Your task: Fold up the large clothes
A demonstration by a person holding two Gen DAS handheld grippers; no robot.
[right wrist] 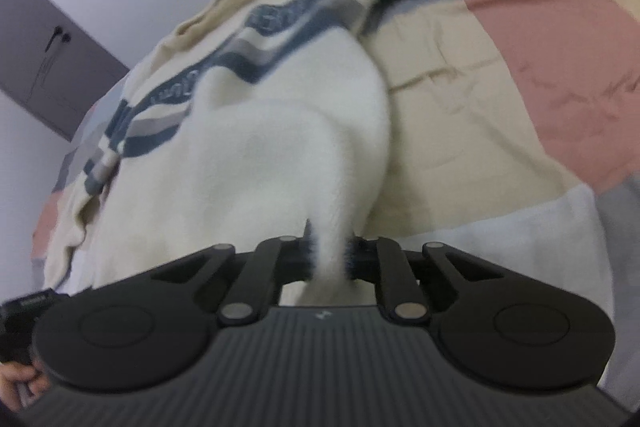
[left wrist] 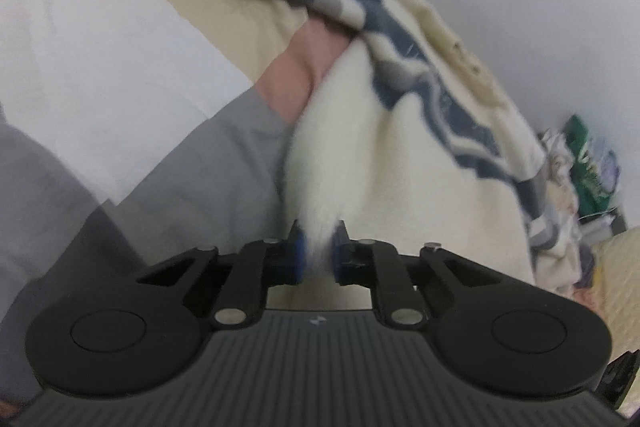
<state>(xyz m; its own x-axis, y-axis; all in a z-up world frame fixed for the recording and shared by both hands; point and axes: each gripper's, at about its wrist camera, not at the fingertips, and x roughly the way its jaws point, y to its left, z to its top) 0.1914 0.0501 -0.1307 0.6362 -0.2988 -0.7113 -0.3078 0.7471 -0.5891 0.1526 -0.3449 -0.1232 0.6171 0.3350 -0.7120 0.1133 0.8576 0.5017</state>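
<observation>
Both grippers point steeply down toward the bed [right wrist: 460, 75], each nearly shut with its fingers pinching a fold of the sweater [right wrist: 256, 147].

The left gripper [left wrist: 319, 251] clamps a narrow ridge of cream knit between its blue pads; the ridge runs up and away from the fingers toward the blue and grey striped band.

The right gripper [right wrist: 329, 259] grips a similar raised fold, which rises from its fingers and widens into the sweater's body. A hand [right wrist: 18, 383] shows at the lower left edge of the right wrist view, beside the other gripper's black body.

The sweater lies spread across the patchwork bedcover of cream, pink, grey and white blocks, its long axis running away from the grippers. Lettering sits in the blue band, too blurred to read.

A pile of clothes [left wrist: 588, 163] lies at the far right of the left wrist view.
</observation>
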